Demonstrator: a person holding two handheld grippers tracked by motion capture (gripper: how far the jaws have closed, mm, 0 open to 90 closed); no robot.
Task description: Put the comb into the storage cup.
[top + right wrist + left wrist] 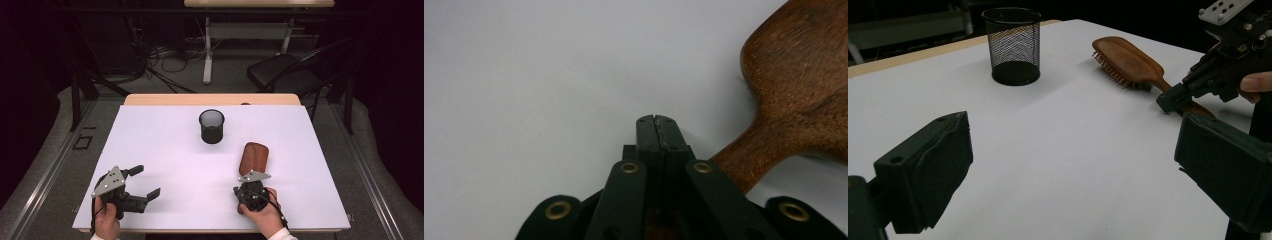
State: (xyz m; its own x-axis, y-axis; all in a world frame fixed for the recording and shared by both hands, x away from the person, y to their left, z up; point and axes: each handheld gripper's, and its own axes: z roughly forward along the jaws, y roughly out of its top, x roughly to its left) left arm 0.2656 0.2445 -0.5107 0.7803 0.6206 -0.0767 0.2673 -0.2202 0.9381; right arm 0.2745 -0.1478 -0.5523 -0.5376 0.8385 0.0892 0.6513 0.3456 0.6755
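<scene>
A wooden hairbrush [254,156] lies bristles down on the white table top [165,150], right of the middle, with its handle toward the person. My right gripper [250,176] is shut, its jaws pressed together with nothing between them. In the right gripper view the closed tips [656,121] sit just left of the brush handle [749,160], which runs under the gripper body. The left gripper view shows the right gripper [1173,99] down at the handle of the brush [1125,60]. My left gripper [145,181] is open at the near left, and its jaws [1075,170] hold nothing.
A black mesh cup [211,126] stands upright at the back middle of the table, open side up; it also appears in the left gripper view [1013,45]. Beyond the table's wooden far edge [210,99] are a black chair [285,70], floor cables and another desk.
</scene>
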